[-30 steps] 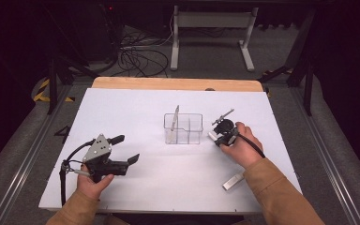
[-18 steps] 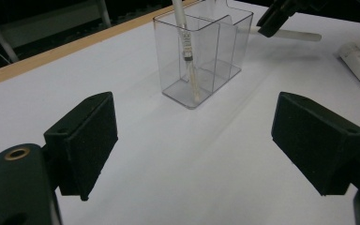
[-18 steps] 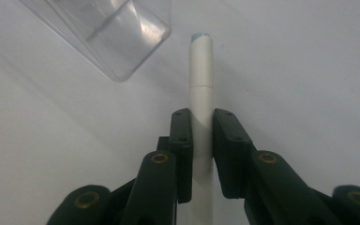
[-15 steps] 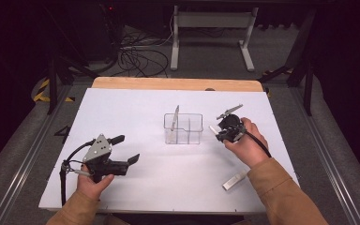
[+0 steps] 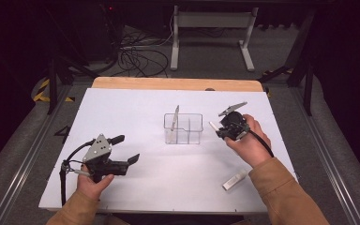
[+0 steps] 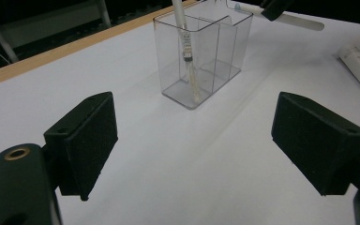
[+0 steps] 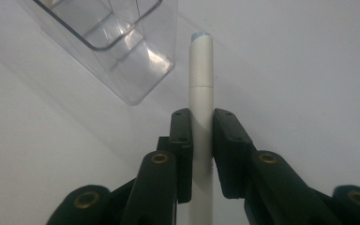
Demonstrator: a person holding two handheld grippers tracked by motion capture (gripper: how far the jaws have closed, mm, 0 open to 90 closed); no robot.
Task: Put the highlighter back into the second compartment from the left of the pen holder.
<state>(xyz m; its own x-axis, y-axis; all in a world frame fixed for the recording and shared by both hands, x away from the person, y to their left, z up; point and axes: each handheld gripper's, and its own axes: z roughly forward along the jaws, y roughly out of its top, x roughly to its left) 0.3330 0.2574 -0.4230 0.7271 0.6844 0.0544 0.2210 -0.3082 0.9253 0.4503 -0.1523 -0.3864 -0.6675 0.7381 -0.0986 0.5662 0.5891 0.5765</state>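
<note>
White board covers the tabletop point(image 5: 136, 112), and on it, near the middle and toward the far edge, a clear plastic organiser point(image 5: 183, 128) is seen standing upright, divided into compartments. One white pen point(image 6: 186, 51) is already lodged in a compartment at one end of it, leaning with its top above the rim.

The right gripper point(image 5: 219, 127) is found just beside the organiser's right side, toward the right edge of the tabletop, and has been lifted clear of the surface since a second ago, when it was lower and closer to the board. Its jaws are pressed tight on a second white pen point(image 7: 201, 112), pinched at mid-length with the capped end pointing ahead, past the organiser's corner. The lift is judged to be the carry toward an empty compartment; insertion is not yet made.

The left gripper point(image 5: 127, 149) is observed near the front-left corner, unmoved, its jaws spread wide with nothing between them.

A small white block point(image 5: 235, 179) is noted lying near the front-right corner, untouched.
</note>
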